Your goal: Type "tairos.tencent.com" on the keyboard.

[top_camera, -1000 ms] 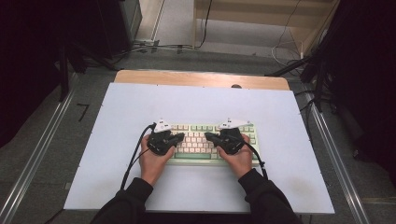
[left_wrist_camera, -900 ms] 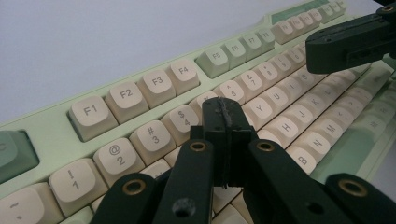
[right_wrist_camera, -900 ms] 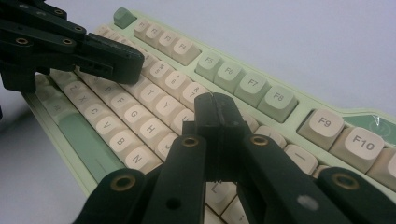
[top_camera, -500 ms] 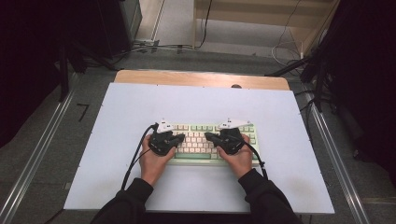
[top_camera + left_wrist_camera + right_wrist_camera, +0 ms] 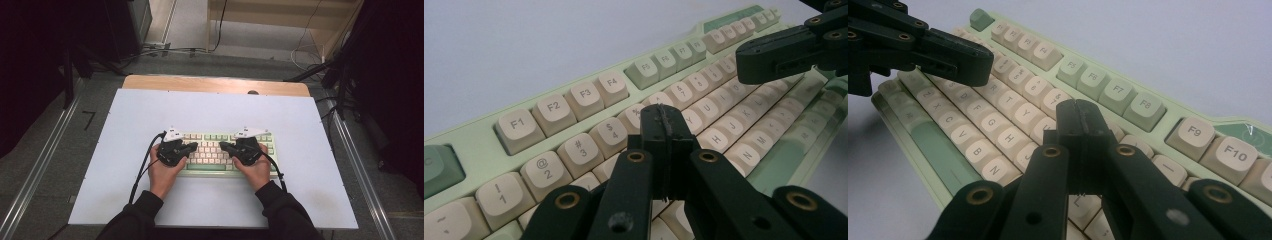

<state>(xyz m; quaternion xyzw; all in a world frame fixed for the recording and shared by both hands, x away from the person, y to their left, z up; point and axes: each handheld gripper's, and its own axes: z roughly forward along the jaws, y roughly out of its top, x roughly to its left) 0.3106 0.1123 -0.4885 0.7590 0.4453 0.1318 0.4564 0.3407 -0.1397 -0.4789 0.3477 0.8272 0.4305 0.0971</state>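
A pale green keyboard (image 5: 212,153) with cream keys lies on the white table top (image 5: 210,110), near the person's side. My left gripper (image 5: 193,146) hovers over the keyboard's left half, jaws shut and empty, tips pointing toward the middle. In the left gripper view its tips (image 5: 663,120) sit just above the number row of the keyboard (image 5: 574,100). My right gripper (image 5: 223,146) is over the right half, also shut with nothing in it. The right gripper view shows its tips (image 5: 1079,117) low over the keyboard (image 5: 1013,115). Both tips face each other, a short gap apart.
A wooden strip (image 5: 215,84) runs along the table's far edge. Black cables (image 5: 142,167) trail from the grippers toward the person. Metal rails (image 5: 40,165) flank the table on both sides. Bare white surface surrounds the keyboard.
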